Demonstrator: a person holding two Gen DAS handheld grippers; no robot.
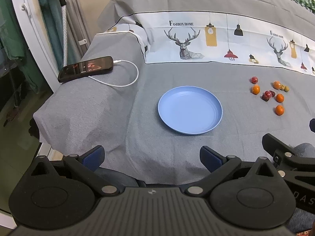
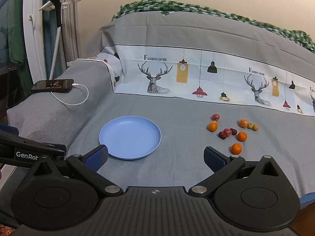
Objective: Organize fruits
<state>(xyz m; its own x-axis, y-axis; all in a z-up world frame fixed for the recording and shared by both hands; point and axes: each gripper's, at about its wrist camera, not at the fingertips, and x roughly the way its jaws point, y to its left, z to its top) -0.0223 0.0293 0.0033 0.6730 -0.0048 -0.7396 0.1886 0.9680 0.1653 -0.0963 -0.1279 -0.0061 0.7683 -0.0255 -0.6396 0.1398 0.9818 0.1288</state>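
An empty blue plate [image 1: 190,111] [image 2: 130,137] lies on the grey sheet. To its right is a loose cluster of small fruit: several oranges [image 1: 279,110] [image 2: 236,148], dark red fruits [image 1: 266,95] [image 2: 227,132] and two small green ones [image 1: 285,88] [image 2: 253,126]. My left gripper [image 1: 152,157] hovers open near the sheet's front edge, short of the plate, holding nothing. My right gripper [image 2: 155,157] is open too, just in front of the plate and left of the nearest orange, with nothing between its fingers.
A black phone [image 1: 85,68] [image 2: 52,85] with a white charging cable [image 1: 126,82] lies on a raised fold at the left. A deer-print band [image 1: 196,39] and bedding rise behind. The sheet drops off at the left edge.
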